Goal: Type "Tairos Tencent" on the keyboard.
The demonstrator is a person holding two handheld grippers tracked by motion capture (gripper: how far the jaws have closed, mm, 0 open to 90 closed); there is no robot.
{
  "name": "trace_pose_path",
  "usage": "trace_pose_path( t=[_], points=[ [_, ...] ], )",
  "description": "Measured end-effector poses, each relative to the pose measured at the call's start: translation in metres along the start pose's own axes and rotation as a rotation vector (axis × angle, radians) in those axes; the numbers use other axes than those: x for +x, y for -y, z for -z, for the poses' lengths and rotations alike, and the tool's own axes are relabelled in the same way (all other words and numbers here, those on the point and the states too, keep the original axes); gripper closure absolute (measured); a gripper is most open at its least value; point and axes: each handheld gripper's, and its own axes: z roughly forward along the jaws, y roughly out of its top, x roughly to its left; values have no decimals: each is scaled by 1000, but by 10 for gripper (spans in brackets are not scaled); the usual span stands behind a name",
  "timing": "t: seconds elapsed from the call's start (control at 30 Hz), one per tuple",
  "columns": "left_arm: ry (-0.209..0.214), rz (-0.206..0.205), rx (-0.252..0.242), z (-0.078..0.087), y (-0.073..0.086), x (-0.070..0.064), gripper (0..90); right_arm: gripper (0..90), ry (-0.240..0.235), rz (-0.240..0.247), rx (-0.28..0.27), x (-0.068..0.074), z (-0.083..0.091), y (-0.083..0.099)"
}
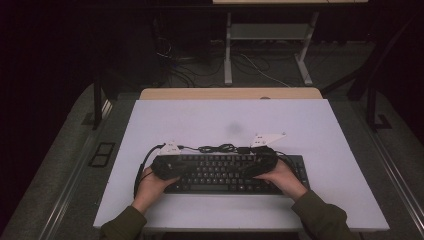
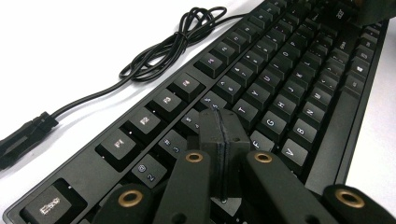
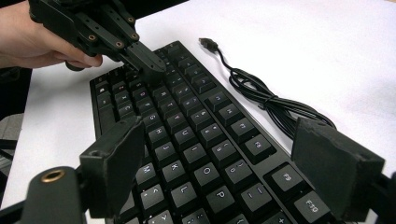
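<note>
A black keyboard (image 1: 227,175) lies near the front of the white table (image 1: 230,120), with its black cable (image 1: 220,148) bunched just behind it. My left gripper (image 1: 172,166) hovers over the keyboard's left end. In the left gripper view its jaws (image 2: 219,128) are pressed together, tips down over the upper letter keys (image 2: 261,93). From the right gripper view, that shut tip (image 3: 150,69) appears to touch the keys. My right gripper (image 1: 260,162) is over the keyboard's right part, and its jaws (image 3: 224,165) stand wide open above the keys with nothing between them.
The coiled cable (image 3: 266,100) ends in a loose USB plug (image 3: 208,43) on the table behind the keyboard. A wooden strip (image 1: 230,93) edges the table's far side. Beyond it stand desk legs (image 1: 228,50) and floor cables.
</note>
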Motion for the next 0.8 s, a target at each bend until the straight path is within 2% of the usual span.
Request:
trace_pose_path(
  t=[0.8],
  points=[
    [-3, -2, 19, -2, 1, 1, 894, 169, 3, 1, -3, -1, 1, -1]
  ],
)
